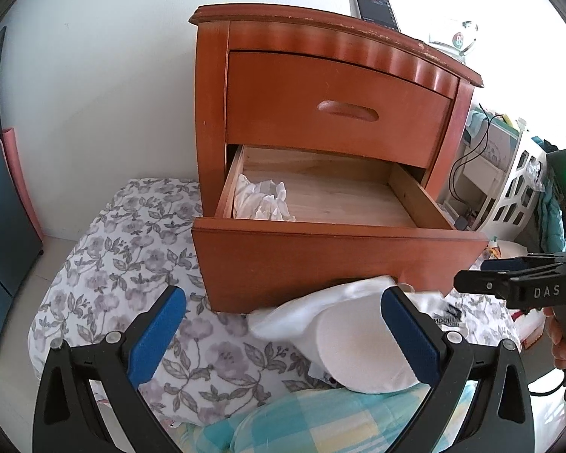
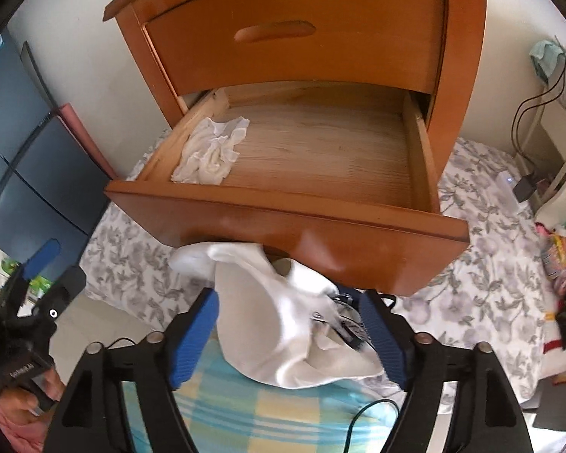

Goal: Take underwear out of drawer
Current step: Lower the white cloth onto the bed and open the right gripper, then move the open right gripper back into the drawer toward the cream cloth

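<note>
Floral bedding spreads beneath the open drawer; both claws, left and right, gape apart.

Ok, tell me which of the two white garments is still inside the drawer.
The crumpled white garment in the open lower drawer's front left corner. The other, smoother white garment lies outside, on the bedding below the drawer front, between the right claw's open fingers.

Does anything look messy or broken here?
Yes. One crumpled white cloth lies bunched in the left corner of the open drawer, and a white garment lies in a heap below the drawer front. The nightstand's top edge has chipped finish. Nothing looks spilled.
</note>
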Motion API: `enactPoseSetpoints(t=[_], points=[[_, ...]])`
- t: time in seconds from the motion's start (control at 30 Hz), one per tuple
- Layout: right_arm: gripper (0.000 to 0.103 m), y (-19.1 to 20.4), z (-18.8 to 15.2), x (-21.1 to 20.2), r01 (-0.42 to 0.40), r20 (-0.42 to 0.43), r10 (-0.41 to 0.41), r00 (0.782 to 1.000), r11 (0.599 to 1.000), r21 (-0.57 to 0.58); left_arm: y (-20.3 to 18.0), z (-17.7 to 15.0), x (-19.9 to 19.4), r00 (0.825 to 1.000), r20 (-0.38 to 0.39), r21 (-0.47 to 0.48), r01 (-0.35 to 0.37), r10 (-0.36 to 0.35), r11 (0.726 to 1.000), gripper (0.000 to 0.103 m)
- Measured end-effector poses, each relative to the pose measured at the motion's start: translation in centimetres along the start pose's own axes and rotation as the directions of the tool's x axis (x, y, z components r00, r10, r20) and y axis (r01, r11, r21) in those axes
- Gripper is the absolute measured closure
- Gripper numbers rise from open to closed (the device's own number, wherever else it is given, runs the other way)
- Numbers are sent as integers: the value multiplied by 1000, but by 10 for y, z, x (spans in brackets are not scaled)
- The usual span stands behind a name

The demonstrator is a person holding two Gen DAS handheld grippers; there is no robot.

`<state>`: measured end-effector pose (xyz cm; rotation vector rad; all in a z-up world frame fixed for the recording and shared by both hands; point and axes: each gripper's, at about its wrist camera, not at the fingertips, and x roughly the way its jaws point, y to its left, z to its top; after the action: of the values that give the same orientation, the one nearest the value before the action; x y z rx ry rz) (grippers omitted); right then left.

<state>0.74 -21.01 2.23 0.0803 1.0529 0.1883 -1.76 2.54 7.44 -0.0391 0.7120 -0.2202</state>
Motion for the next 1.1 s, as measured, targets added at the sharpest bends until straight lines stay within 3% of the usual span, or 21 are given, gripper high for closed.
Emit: enactPoseSetpoints(t=[0.13,0.17,0.8,1.1], points=[[9,-2,0,-2,8,16,-8,1000,1000,-2,-1,0,1,1000,-4,6,-1,1,1000,0],[0,-1,1,-3,15,24,-15,1000,1000,-7,-1,-1,1,1000,-3,5,-2,2,1000,0],[0,4,8,-11,31,70,-28,997,999,-41,9,-2,11,1000,-14,-31,-5,5,1000,0],[0,14,22,-29,22,140,-12,990,997,-71,15,0,16,1000,0,-55,6,-6,998,0]])
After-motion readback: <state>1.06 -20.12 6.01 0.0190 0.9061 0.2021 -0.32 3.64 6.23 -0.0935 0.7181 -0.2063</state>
